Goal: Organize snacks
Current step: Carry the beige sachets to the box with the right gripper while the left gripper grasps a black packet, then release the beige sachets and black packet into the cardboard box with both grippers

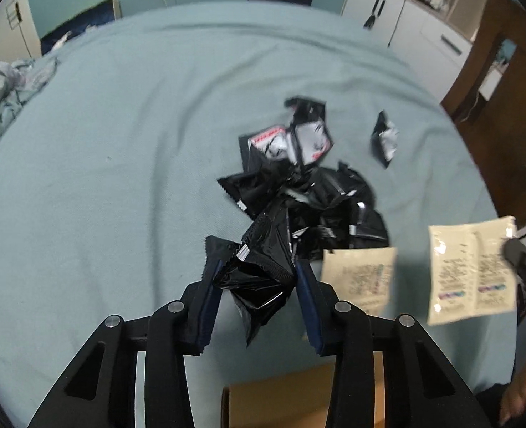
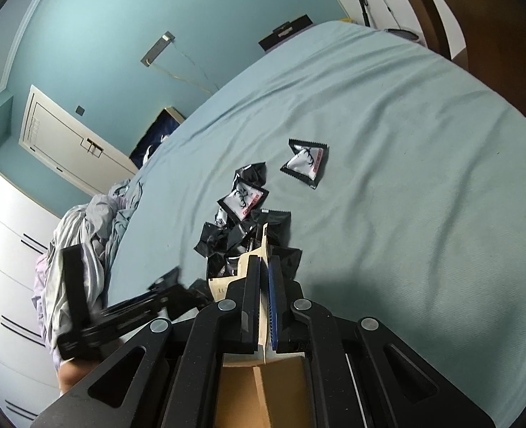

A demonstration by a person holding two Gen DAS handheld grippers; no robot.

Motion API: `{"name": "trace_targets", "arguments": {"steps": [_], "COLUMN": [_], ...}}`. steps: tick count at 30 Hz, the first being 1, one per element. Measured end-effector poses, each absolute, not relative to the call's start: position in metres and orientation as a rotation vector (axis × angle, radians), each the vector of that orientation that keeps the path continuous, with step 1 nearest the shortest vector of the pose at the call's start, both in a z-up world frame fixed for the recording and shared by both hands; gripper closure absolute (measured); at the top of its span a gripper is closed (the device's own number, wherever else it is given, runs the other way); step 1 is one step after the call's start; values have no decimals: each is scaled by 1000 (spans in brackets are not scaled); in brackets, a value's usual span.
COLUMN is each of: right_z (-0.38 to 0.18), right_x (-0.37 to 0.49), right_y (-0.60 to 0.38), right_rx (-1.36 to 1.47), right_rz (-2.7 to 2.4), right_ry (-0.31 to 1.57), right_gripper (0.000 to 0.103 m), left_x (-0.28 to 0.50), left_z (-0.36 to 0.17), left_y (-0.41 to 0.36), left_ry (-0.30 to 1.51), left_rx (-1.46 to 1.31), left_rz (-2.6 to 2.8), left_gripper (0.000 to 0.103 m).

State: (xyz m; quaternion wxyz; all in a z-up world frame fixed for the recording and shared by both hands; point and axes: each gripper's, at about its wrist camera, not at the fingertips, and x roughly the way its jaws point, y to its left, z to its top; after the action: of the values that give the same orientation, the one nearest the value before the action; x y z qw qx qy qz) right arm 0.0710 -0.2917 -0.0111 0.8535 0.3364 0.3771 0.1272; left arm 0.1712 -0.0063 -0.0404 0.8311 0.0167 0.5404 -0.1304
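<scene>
Left gripper (image 1: 259,278): jaws pinching a black snack packet (image 1: 263,271) above the bed (image 1: 120,142), pile of packets (image 1: 312,199) just beyond, cardboard box (image 1: 280,399) directly beneath; right gripper (image 2: 263,267): jaws pressed on the box flap (image 2: 261,306).

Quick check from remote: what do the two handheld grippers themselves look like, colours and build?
Both look alike: the left gripper and right gripper have matte black angular linkage arms with cut-out slots, round silver pivot pins, and dark blue ridged finger pads. No cables, markings or sleeves show.
</scene>
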Motion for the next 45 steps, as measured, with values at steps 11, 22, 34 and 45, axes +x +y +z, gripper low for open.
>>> {"name": "trace_targets", "arguments": {"steps": [11, 22, 34, 45], "right_z": [4, -1, 4, -7], "right_x": [24, -23, -17, -3], "right_y": [-292, -280, -250, -207], "right_rx": [676, 581, 480, 336], "right_rz": [312, 417, 480, 599], "right_ry": [706, 710, 752, 895], "right_gripper": [101, 101, 101, 99], "left_x": [68, 21, 23, 37], "left_z": [5, -6, 2, 3], "left_y": [1, -9, 9, 40], "left_ry": [990, 1031, 964, 975], "left_rx": [160, 202, 197, 121], "left_rz": [-327, -431, -285, -153], "left_gripper": [63, 62, 19, 19]}}
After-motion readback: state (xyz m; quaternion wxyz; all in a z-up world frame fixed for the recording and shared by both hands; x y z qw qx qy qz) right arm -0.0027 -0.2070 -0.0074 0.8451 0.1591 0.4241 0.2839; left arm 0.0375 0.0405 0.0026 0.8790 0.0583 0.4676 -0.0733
